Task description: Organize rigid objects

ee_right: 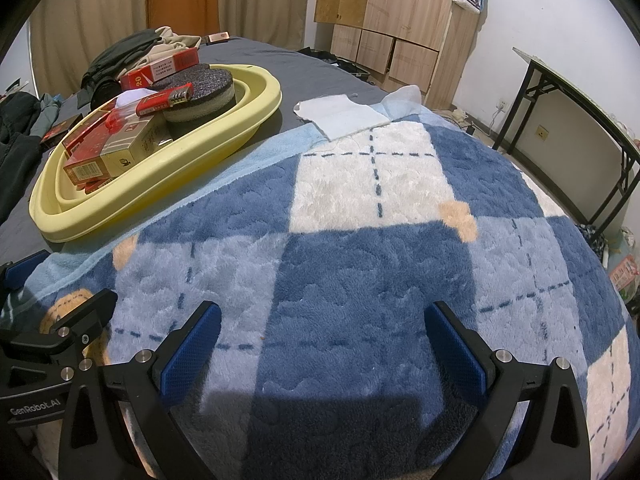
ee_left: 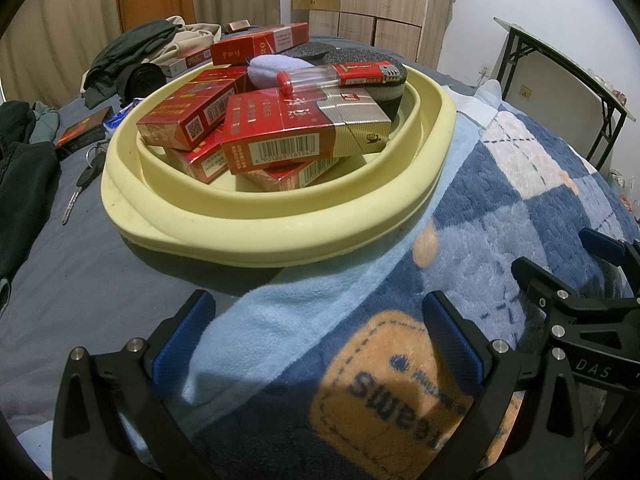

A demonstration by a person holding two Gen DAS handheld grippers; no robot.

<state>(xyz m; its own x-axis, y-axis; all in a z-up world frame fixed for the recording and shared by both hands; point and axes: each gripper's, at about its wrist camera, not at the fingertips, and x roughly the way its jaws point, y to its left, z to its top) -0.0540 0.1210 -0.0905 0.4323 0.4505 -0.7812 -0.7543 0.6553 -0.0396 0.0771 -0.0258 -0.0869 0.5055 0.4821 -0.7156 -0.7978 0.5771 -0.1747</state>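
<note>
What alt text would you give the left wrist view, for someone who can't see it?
A pale yellow basin on a bed holds stacked red cigarette packs, a red lighter and a dark sponge. The open, empty left gripper hovers over a blue plaid blanket.

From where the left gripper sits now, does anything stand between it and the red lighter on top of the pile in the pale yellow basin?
Only the pale yellow plastic basin's near rim and the red-and-gold cigarette pack beneath the red lighter. The open left gripper hangs over the blue plaid fleece blanket; coming from above looks clear.

White wall point(ee_right: 560, 40), wooden wardrobe point(ee_right: 400, 12), folding table point(ee_right: 576, 92), beige curtains point(ee_left: 60, 20)
</note>
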